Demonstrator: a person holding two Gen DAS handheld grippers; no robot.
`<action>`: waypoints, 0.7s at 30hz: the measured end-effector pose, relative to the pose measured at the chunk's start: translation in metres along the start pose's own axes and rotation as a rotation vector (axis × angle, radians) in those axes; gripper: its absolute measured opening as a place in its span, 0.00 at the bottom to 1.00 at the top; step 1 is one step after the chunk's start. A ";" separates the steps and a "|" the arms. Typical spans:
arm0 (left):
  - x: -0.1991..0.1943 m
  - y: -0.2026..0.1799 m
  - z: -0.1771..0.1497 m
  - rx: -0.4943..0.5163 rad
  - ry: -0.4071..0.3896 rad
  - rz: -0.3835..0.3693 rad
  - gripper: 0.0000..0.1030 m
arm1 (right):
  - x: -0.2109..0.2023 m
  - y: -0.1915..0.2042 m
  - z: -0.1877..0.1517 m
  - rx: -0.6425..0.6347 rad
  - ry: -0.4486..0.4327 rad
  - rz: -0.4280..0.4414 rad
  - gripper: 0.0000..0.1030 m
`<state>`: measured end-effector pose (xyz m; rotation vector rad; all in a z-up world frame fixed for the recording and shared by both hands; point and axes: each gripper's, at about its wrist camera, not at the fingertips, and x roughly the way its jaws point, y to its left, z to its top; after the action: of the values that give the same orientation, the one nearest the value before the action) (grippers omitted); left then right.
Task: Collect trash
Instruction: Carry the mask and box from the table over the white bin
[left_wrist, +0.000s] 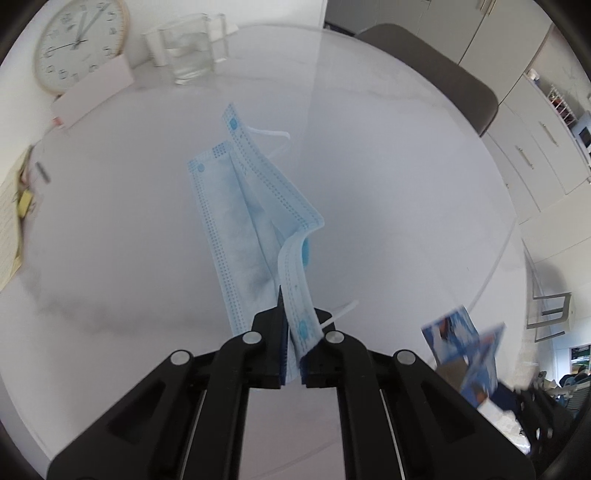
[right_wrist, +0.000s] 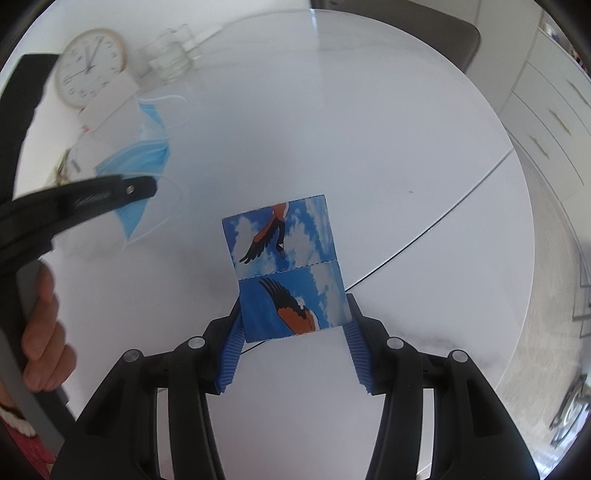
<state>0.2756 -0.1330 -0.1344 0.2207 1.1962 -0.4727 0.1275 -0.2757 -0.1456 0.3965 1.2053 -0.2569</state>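
A pale blue pleated face mask (left_wrist: 255, 206), its edges stitched in darker blue dots and its white ear loops trailing loose, hangs above the round white surface (left_wrist: 406, 184), one short end pinched tight in the nearly closed fingers of the left gripper (left_wrist: 294, 332). The mask's long axis runs straight away from the gripper toward the far edge of the surface, folded lengthwise and sagging. The right gripper (right_wrist: 293, 317) has its blue ribbed fingers (right_wrist: 231, 354) pressed against both sides of a folded paper wrapper (right_wrist: 286, 266) printed with a bird on a blue cloudy sky; the wrapper stands up from the fingers, its long axis pointing forward. A hand (right_wrist: 42, 332) grips the left tool's handle. At the far edge stand a wall clock (left_wrist: 79, 42), a white card (left_wrist: 92, 92) and a clear glass (left_wrist: 192, 48).
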 end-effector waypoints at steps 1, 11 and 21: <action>-0.010 0.005 -0.010 0.000 -0.008 -0.005 0.04 | -0.001 0.003 0.000 -0.015 -0.002 0.004 0.50; -0.088 0.031 -0.128 -0.014 -0.036 0.041 0.04 | -0.044 0.034 -0.079 -0.194 0.009 0.087 0.50; -0.118 -0.011 -0.261 -0.115 0.035 0.060 0.04 | -0.070 -0.018 -0.184 -0.450 0.143 0.108 0.50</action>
<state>0.0182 -0.0083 -0.1172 0.1666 1.2434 -0.3477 -0.0606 -0.2144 -0.1382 0.0864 1.3354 0.1397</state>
